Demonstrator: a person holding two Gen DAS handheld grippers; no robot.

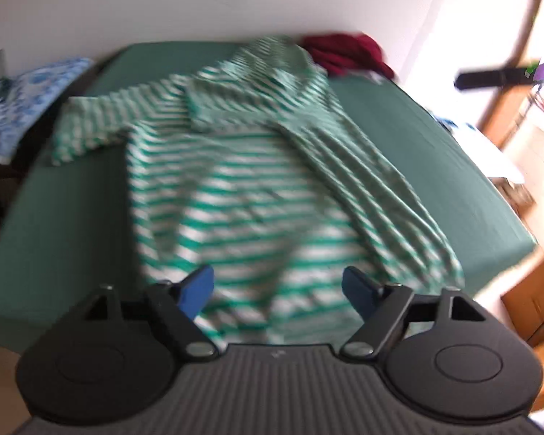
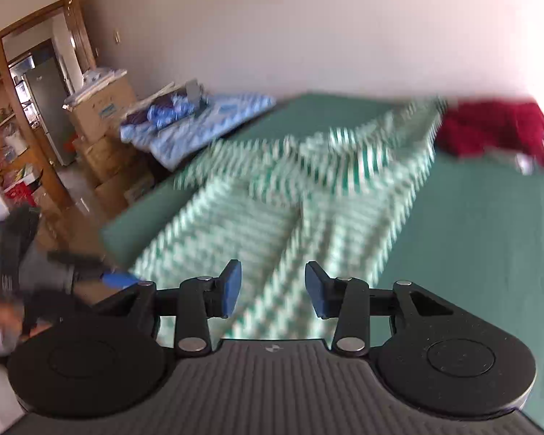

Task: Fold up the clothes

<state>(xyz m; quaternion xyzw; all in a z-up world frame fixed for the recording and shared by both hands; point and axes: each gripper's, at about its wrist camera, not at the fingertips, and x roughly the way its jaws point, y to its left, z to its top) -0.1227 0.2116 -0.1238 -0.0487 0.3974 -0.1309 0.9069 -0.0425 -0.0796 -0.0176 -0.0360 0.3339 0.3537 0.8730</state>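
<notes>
Both hand-held grippers gape empty over striped shirt (image 1: 257, 188), left (image 1: 278, 290), right (image 2: 273, 288), boxes (image 2: 101, 108) only in right view

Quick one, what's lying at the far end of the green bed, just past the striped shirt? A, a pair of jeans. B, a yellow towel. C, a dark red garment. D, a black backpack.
C: a bunched dark red garment lies on the green bed beyond the collar end of the striped shirt, and the right wrist view shows it too.
</notes>
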